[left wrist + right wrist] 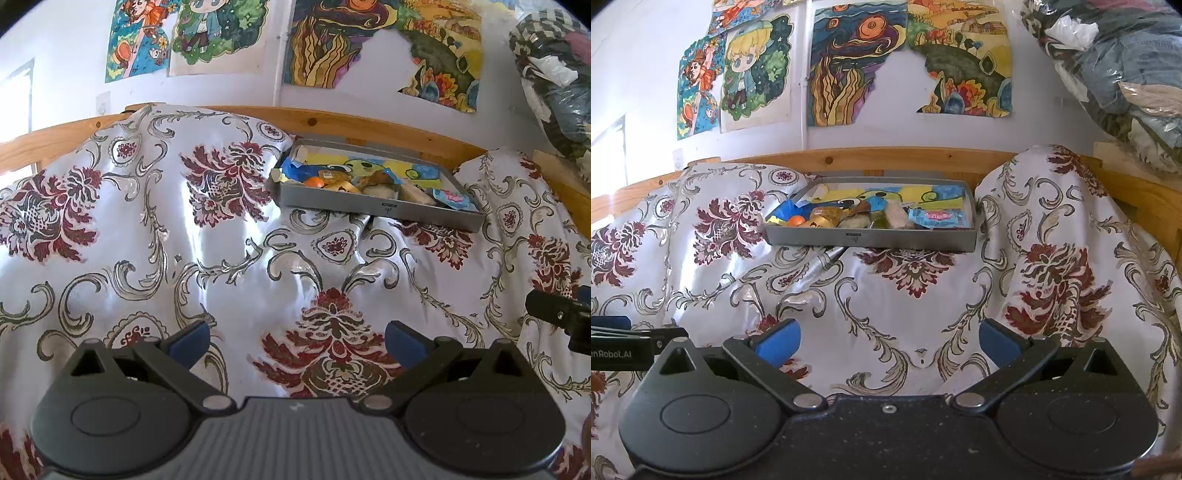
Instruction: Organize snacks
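Note:
A grey tray [376, 208] [871, 238] rests on the flowered cloth near the wooden rail at the back. Inside it lie several snacks: an orange round one [315, 181] [796, 220], clear-wrapped brown pieces [827, 218], and a light blue packet [454, 197] [938, 216]. My left gripper [297, 341] hovers open over the cloth, well short of the tray, holding nothing. My right gripper [889, 341] is likewise open and empty, facing the tray from a distance. Part of the right gripper shows at the left wrist view's right edge.
White cloth with red floral pattern [147, 240] [905, 302] covers the surface and bulges in folds. A wooden rail [351, 123] [886, 157] runs behind. Coloured drawings [849, 66] hang on the wall. A bundle in plastic [1115, 74] sits at upper right.

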Motion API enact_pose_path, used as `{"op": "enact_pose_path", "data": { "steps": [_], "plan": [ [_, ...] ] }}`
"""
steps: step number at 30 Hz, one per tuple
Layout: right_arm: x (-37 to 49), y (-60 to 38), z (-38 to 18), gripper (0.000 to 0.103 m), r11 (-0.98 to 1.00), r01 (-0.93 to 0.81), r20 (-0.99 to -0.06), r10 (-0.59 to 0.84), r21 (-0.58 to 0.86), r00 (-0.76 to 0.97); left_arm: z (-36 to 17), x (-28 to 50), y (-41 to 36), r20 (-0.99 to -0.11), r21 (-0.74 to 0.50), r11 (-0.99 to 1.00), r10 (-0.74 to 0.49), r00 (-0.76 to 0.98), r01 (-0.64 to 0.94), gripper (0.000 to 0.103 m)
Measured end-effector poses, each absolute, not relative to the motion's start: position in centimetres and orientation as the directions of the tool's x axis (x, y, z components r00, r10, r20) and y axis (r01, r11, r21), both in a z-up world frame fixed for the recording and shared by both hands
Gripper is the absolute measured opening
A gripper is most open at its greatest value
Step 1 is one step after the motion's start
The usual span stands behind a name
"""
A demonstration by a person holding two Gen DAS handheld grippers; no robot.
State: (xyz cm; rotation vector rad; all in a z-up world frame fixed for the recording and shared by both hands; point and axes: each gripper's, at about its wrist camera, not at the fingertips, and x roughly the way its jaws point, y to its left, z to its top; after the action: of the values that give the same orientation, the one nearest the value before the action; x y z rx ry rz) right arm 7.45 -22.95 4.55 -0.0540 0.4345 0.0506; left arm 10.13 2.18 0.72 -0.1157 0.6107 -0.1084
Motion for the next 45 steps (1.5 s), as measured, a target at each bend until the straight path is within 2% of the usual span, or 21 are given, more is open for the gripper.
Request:
{"op": "enact_pose_path", "data": {
  "steps": [41, 45],
  "plan": [
    [7.51, -22.85, 4.14, 0.102, 0.997, -0.065, -0.434, 0.045, -0.033, 0.9, 0.59, 10.05, 2.24, -0.571, -0.133, 0.989, -0.124, 0.811, 0.058, 0.103],
    [7.51, -22.84, 4.19, 0.102, 0.997, -0.066, -0.434, 0.045, -0.033, 0.9, 0.46, 10.2, 2.12, -0.593, -0.102, 0.994, -0.095, 0.8, 0.043, 0.103]
  ]
}}
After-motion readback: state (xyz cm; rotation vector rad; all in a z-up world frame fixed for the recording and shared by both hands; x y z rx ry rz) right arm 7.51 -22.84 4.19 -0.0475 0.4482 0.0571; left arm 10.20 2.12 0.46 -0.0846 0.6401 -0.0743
